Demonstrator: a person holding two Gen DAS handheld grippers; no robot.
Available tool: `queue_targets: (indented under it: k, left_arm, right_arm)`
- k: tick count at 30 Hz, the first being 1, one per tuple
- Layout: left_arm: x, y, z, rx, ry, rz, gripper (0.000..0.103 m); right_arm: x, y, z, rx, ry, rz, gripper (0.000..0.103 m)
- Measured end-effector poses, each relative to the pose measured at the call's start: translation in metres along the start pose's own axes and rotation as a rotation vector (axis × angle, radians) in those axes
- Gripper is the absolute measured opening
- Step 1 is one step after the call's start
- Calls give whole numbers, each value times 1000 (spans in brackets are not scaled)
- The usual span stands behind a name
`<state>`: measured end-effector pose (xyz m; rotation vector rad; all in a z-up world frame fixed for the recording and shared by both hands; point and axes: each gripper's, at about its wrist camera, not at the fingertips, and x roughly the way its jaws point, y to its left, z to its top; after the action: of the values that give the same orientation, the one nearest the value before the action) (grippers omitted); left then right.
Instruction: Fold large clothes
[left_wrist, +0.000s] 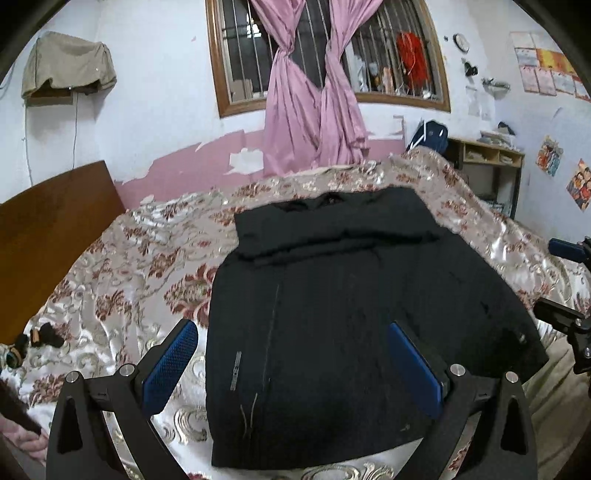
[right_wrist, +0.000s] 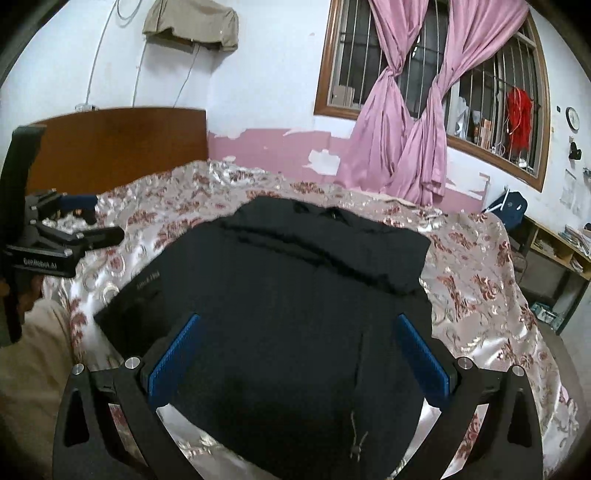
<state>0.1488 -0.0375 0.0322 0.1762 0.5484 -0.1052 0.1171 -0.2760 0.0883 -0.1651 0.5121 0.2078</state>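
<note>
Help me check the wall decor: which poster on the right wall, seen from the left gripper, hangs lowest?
The cartoon poster nearest the frame edge, showing figures in orange. It sits below its neighbour and far below the calendar sheets.

The garment (left_wrist: 351, 314) is plain black, with a thin pale line running down its front and a small grey label. It lies on a bedspread (left_wrist: 147, 266) of shiny cream satin patterned with dark red and gold flowers. The left hand-held gripper (left_wrist: 291, 365) has a black frame and blue textured finger pads (left_wrist: 170, 365); the right hand-held gripper (right_wrist: 301, 358) shows the same black and blue. The headboard (right_wrist: 118, 144) is reddish brown. The curtains (left_wrist: 314, 103) are pink. The wall (left_wrist: 147, 110) is white above and pink below, with white patches.
</note>
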Motion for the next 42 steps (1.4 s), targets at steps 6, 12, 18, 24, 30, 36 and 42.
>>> queue_targets:
  k: [6, 12, 18, 24, 30, 36, 42]
  left_arm:
    - [15, 4, -16, -10, 66, 13, 103]
    - [32, 8, -34, -6, 150, 24, 103]
    - [46, 8, -54, 12, 243, 52, 103]
    - [58, 10, -82, 70, 361, 84, 103]
    - [64, 7, -110, 152, 477, 10, 103]
    - [63, -13, -130, 287, 470, 42, 103]
    - [69, -20, -133, 299, 468, 41, 103]
  right_arm:
    - [10, -2, -18, -23, 76, -19, 101]
    - [27, -3, -36, -32, 177, 16, 101]
    - [40, -1, -52, -54, 256, 35, 101]
    - [60, 5, -69, -99, 403, 47, 101]
    - [76, 10, -92, -122, 564, 93, 101]
    - [83, 31, -107, -238, 604, 45, 101]
    - [90, 63, -127, -422, 633, -68, 101]
